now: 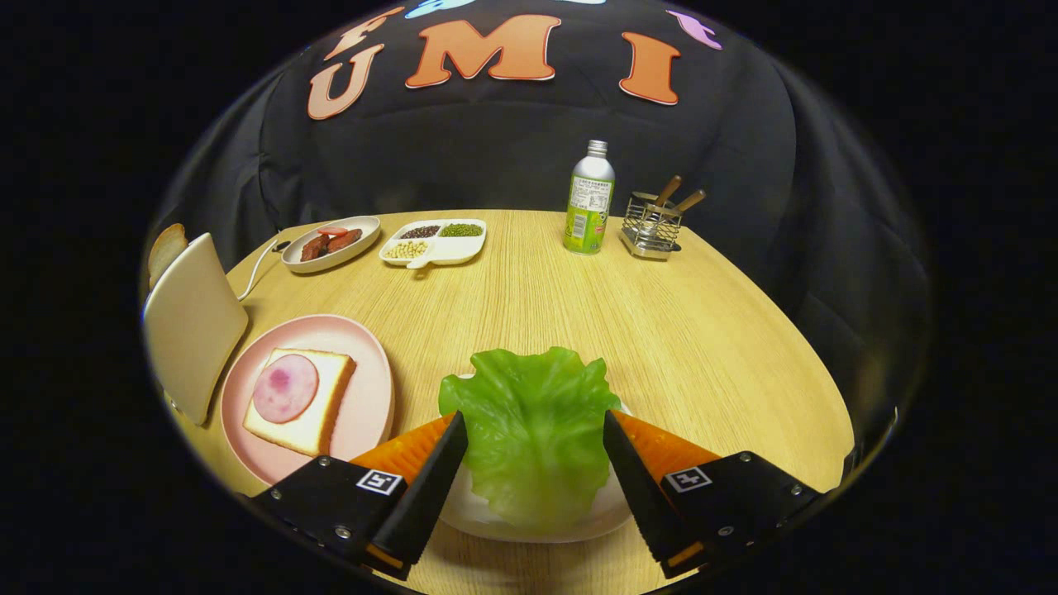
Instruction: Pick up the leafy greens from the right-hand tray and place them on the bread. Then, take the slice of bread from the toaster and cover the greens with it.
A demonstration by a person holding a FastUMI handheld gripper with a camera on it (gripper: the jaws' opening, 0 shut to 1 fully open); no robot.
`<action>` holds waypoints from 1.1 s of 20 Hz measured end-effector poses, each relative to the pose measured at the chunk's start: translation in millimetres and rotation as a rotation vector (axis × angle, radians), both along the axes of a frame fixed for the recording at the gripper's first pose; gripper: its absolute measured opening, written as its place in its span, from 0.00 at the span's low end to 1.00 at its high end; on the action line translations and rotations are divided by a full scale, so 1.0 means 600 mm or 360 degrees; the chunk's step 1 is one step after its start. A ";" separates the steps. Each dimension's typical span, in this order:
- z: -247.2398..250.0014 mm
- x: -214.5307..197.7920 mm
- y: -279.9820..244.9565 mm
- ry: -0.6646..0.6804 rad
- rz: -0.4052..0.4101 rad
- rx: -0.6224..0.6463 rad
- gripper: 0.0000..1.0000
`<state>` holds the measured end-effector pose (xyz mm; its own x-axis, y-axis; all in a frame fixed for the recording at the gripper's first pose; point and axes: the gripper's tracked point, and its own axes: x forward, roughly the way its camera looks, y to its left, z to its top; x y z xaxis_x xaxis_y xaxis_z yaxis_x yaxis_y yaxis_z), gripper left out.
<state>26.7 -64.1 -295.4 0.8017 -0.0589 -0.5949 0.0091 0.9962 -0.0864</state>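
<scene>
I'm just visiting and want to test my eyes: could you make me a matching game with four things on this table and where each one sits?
Things:
1. Lettuce
2. Bread with ham
3. Bottle
4. Toaster

Places:
A. On the pink plate
B. Between the open gripper's fingers, on a white tray
C. Beside the wire utensil rack
D. At the table's edge, bread slice sticking out

Pairs: 1-B, 2-A, 3-C, 4-D

one lettuce leaf (533, 434), two bread slices (302, 401), four dishes (364, 413), one bottle (589, 198), one toaster (192, 322)
</scene>
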 end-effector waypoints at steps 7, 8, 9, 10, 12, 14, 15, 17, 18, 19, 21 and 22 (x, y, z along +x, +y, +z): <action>-0.027 -0.002 0.001 0.0088 0.0000 0.0014 0.92; -0.029 -0.002 0.003 0.0099 0.0005 0.0019 0.87; -0.028 -0.003 0.005 0.0099 0.0006 0.0030 0.85; -0.028 -0.002 0.006 0.0102 0.0004 0.0036 0.80; -0.029 -0.002 0.009 0.0110 0.0006 0.0053 0.75; -0.031 -0.002 0.011 0.0115 0.0010 0.0064 0.69; -0.032 -0.002 0.014 0.0119 0.0012 0.0074 0.67; -0.032 -0.002 0.015 0.0117 0.0010 0.0074 0.58; -0.032 -0.001 0.016 0.0116 0.0010 0.0071 0.50; -0.032 -0.001 0.017 0.0116 0.0009 0.0068 0.46; -0.031 0.000 0.015 0.0120 -0.0005 0.0066 0.35; -0.032 0.000 0.013 0.0126 -0.0012 0.0063 0.26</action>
<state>26.6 -56.4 -314.7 0.7517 -0.0398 -0.6583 0.0113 0.9988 -0.0476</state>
